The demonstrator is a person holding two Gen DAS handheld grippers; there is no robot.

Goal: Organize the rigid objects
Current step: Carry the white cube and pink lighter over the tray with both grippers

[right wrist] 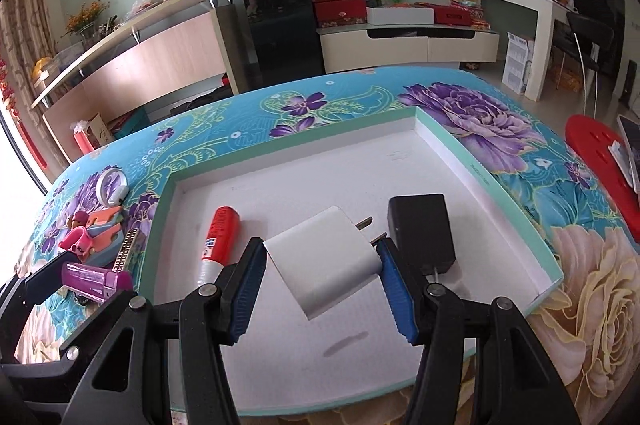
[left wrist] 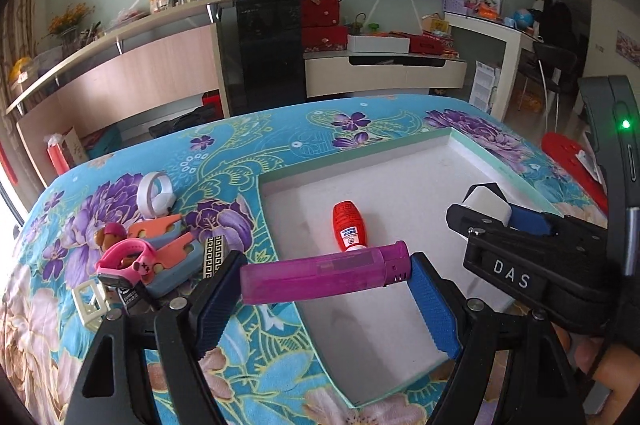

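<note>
My left gripper (left wrist: 320, 299) is shut on a purple lighter (left wrist: 324, 275), held crosswise over the left edge of the shallow white box (left wrist: 496, 155). My right gripper (right wrist: 322, 275) is shut on a white charger plug (right wrist: 324, 261) and holds it above the white box (right wrist: 460, 141). A red tube (left wrist: 349, 226) lies inside the box; it also shows in the right wrist view (right wrist: 216, 239). A black adapter (right wrist: 423, 227) lies in the box to the right of the plug. The right gripper with the plug also shows in the left wrist view (left wrist: 490, 203).
A pile of small items lies left of the box on the floral cloth: a pink band (left wrist: 124, 257), orange and blue clips (left wrist: 168, 245), a white ring toy (left wrist: 155, 199), a patterned bar (left wrist: 214, 253), a white buckle (left wrist: 89, 301). A red stool (right wrist: 600, 153) stands at right.
</note>
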